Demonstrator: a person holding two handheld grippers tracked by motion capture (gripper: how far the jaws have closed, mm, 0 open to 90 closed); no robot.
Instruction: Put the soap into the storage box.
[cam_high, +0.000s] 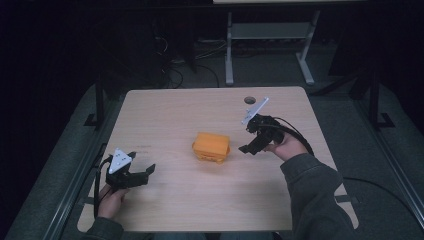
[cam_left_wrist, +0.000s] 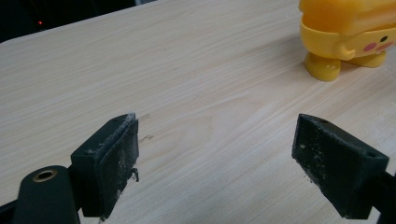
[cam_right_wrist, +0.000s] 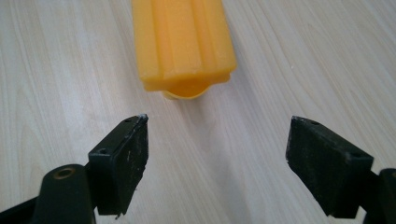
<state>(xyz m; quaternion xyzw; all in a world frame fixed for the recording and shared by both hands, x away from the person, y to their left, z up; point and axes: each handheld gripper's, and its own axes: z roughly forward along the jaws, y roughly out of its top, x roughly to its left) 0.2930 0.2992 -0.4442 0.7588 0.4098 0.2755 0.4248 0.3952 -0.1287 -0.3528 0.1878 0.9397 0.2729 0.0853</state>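
Observation:
An orange-yellow box-shaped toy (cam_high: 211, 147) with little feet and a painted face stands near the middle of the wooden table (cam_high: 175, 110). My left gripper (cam_high: 142, 167) rests low at the table's left front, open, with the toy (cam_left_wrist: 348, 35) far off at its upper right. My right gripper (cam_high: 248, 140) hovers just right of the toy, open and empty. The toy's ridged orange top (cam_right_wrist: 184, 44) lies straight ahead of the right jaws, a short gap away.
A round grommet hole (cam_high: 249, 99) sits near the table's far edge. Behind the table stand a grey desk frame (cam_high: 270, 35) and tangled cables on the dark floor. Black cables trail from both grippers over the table's edges.

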